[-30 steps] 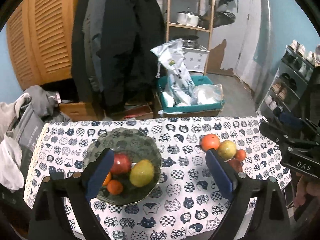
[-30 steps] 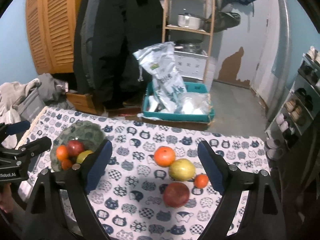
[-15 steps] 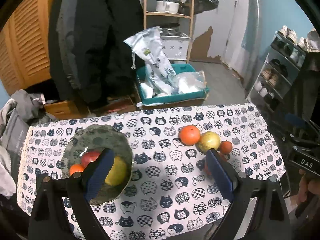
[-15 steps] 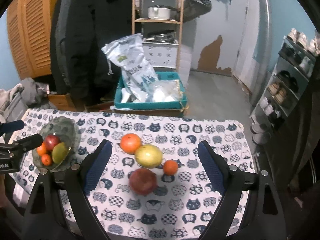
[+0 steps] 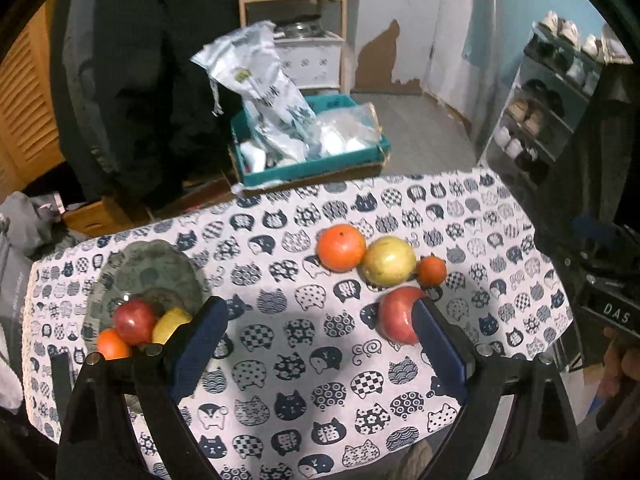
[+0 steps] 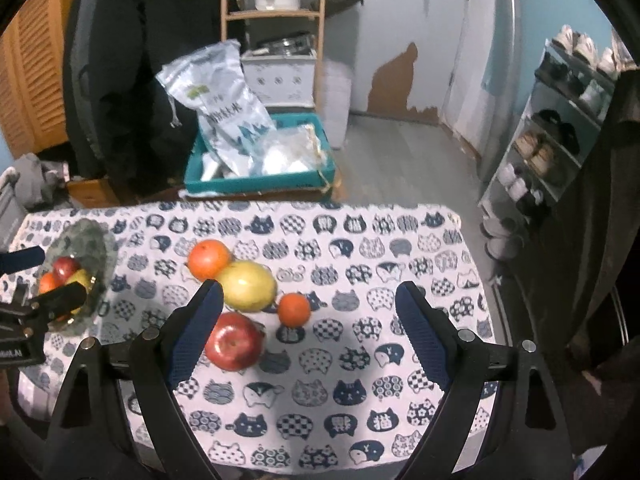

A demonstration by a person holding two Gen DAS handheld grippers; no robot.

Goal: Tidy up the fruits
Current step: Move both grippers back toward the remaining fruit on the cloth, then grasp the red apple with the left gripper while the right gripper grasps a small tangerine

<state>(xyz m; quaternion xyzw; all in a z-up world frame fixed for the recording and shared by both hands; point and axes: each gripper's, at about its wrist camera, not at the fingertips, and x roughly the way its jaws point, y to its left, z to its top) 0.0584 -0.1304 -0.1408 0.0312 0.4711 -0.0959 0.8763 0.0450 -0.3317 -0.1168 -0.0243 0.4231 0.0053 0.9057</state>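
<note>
A table covered by a white cloth (image 6: pixel 400 248) printed with dark blue cat faces is seen from two hand-held grippers, both angled down at it. Four loose fruits are grouped near the middle of the cloth: a large orange (image 6: pixel 209 259) touching a yellow-green round fruit (image 6: pixel 248 286), a small orange (image 6: pixel 294 309) just beside that fruit, and a red apple (image 6: pixel 234 341) nearest the cameras. At the left end of the table a green glass bowl (image 5: pixel 160 272) is seen holding a red apple (image 5: pixel 134 320), a yellow fruit (image 5: pixel 170 322) and a small orange (image 5: pixel 112 345). The left gripper (image 5: pixel 320 344) is held with its blue-padded jaws spread wide and nothing gripped; one pad is seen in front of the bowl, the other just beside the loose red apple. The right gripper (image 6: pixel 308 332) is likewise spread wide and empty above the cloth, the loose apple and small orange being seen between its pads. Beyond the table a teal crate (image 6: pixel 260 184) of plastic bags is seen on the floor.
</note>
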